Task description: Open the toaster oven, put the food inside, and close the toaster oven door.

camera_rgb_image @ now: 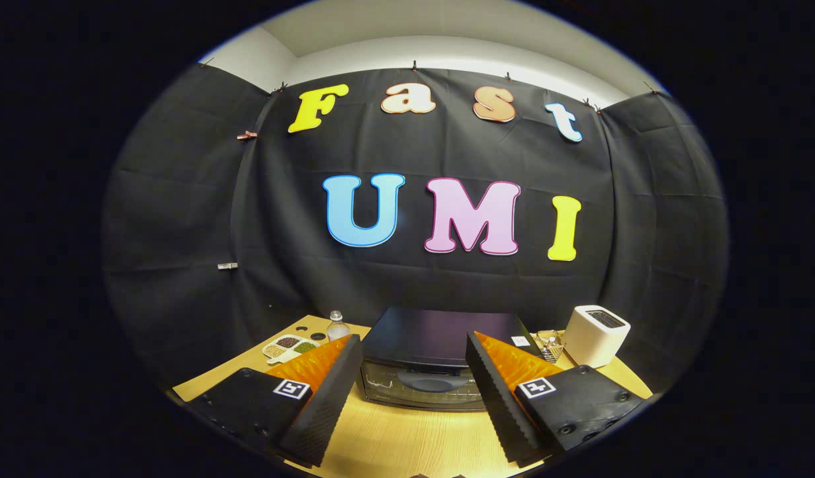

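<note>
- The toaster oven (pixel 424 362) sits on the wooden table (pixel 407 438), straight ahead of the fingers and framed in the gap between them; its glass door looks closed, handle across the front.
- The gripper (pixel 413 392) is spread wide and holds nothing, hanging short of the door.
- So I'd say nothing is done yet: opening, loading and closing all remain.
- I can't pick out which food is meant.
- Beyond, left: a divided dish of grains (pixel 289 346) and a small bottle (pixel 338 325).
- Right: a white toaster (pixel 596 335).
</note>
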`<state>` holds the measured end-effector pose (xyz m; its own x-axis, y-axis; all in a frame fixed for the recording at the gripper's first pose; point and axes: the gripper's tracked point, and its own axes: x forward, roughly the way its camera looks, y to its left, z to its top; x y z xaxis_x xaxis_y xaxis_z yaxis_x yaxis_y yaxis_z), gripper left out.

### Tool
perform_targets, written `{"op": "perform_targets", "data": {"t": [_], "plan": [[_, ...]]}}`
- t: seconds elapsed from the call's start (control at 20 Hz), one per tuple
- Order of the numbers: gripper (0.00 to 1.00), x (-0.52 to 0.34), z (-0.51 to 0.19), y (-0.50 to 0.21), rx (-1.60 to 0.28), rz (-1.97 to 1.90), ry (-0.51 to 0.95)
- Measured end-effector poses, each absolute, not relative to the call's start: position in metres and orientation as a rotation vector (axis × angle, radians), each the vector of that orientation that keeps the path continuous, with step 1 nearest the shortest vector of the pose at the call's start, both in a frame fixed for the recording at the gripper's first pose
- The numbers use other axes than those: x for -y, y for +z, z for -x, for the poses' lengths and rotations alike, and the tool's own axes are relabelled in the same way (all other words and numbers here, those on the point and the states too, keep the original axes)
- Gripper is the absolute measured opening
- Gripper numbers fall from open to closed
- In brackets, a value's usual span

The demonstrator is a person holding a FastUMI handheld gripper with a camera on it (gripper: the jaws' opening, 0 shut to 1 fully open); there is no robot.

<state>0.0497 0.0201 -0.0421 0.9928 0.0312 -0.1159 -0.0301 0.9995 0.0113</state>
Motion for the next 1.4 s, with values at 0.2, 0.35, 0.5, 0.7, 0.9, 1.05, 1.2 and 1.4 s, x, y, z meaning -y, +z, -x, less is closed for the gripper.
{"op": "perform_targets", "data": {"t": [0.2, 0.35, 0.5, 0.7, 0.9, 1.05, 1.2, 1.4], "plan": [[0.97, -0.021, -0.069, -0.058, -0.144, 0.0, 0.033], [0.98, -0.022, -0.085, -0.08, -0.186, -0.005, 0.034], [0.98, -0.019, -0.107, -0.105, -0.238, -0.021, 0.026], [0.98, -0.007, -0.138, -0.142, -0.298, 0.004, -0.009], [0.98, 0.003, -0.151, -0.171, -0.352, -0.006, -0.034], [0.98, 0.008, -0.153, -0.194, -0.403, -0.007, -0.046], [0.96, 0.007, -0.157, -0.196, -0.39, -0.029, -0.031], [0.98, 0.004, -0.159, -0.2, -0.421, -0.079, -0.034]]}}
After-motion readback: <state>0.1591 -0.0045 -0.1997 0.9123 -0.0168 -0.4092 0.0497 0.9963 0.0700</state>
